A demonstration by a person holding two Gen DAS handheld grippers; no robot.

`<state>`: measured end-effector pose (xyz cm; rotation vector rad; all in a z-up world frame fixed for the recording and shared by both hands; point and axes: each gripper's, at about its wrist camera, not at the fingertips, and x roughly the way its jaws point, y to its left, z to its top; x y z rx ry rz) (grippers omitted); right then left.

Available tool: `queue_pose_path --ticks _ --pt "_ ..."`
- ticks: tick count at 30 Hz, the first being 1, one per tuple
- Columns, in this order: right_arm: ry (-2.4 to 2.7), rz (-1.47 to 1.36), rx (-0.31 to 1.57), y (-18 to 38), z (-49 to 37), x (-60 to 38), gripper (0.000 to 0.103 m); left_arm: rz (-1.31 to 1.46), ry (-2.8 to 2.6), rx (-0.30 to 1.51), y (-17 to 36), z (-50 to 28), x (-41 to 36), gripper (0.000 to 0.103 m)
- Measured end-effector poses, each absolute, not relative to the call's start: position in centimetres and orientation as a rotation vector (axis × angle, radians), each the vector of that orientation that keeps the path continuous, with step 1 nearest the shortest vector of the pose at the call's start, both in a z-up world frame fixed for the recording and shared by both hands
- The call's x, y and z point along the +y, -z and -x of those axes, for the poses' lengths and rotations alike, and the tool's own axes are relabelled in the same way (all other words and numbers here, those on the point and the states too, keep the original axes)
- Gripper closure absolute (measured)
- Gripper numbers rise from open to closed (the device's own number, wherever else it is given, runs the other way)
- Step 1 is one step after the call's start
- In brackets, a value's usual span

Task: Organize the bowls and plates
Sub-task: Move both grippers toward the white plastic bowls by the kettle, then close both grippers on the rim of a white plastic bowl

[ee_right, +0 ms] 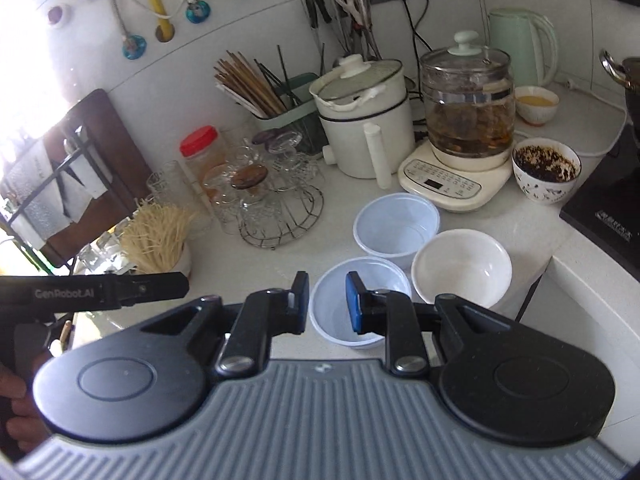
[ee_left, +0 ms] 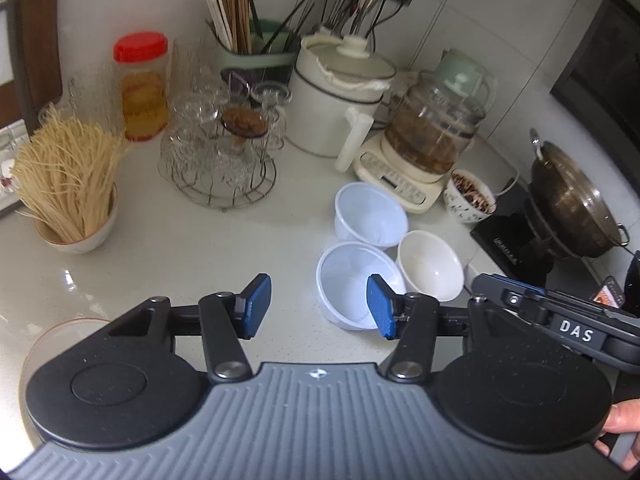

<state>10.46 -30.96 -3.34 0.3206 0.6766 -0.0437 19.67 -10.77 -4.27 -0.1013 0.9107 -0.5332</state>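
plastic bowl (ee_right: pixel 352 304) beside ceramic bowl (ee_right: pixel 462 266)

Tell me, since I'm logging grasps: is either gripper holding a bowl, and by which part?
Nothing is held. The left gripper and right gripper both hover open above the nearest plastic bowl, touching nothing.

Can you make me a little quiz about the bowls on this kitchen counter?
1. How many empty bowls sit in the group in front of the grippers?
2. True or false: the right gripper is holding a bowl.
3. Which bowl is nearest the right gripper: A) the ceramic bowl, B) the near plastic bowl, C) the bowl of noodles?

Key: 1. Three: the near plastic bowl, the far plastic bowl and the ceramic bowl. 2. False; its jaws stand apart with nothing between them. 3. B.
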Motion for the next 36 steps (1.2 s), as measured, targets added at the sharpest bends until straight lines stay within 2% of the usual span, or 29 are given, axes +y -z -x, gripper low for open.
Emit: queue_pose_path --ticks 4,6,7,8,9,22,27,32,36 --pt "0.074 -0.360 0.727 4.9 -11.6 -32.7 0.079 0.095 0.534 0.962 5.9 -21.4 -11.9 0.044" --pt "0.083 -0.401 0.768 6.3 -12.3 -33.6 0.066 0.092 0.533 0.989 6.9 -22.3 -12.7 0.044" --pt "0.081 -0.423 0.781 6.9 -12.6 -34.1 0.053 0.090 0.533 1.001 7.3 -22.7 -13.1 0.044" --pt "0.076 -0.444 0.790 7.5 -12.8 -34.4 0.046 0.090 0.536 1.012 7.8 -23.1 -13.5 0.044" --pt "0.072 -0.458 0.799 8.1 -13.0 -34.6 0.045 0.090 0.542 1.025 8.4 -23.6 -13.8 0.044" --pt "0.093 -0.626 0.921 14.4 -16.2 -37.3 0.047 0.092 0.571 1.158 14.0 -27.8 -17.8 0.045" --pt "0.083 -0.646 0.939 15.5 -17.6 -37.9 0.057 0.097 0.561 1.191 15.9 -29.0 -19.2 0.047" --pt "0.073 -0.649 0.978 16.4 -18.8 -38.5 0.067 0.087 0.544 1.223 17.4 -29.6 -20.3 0.059" --pt "0.057 -0.661 1.011 16.9 -19.3 -39.2 0.076 0.088 0.533 1.231 18.2 -29.6 -21.1 0.073"
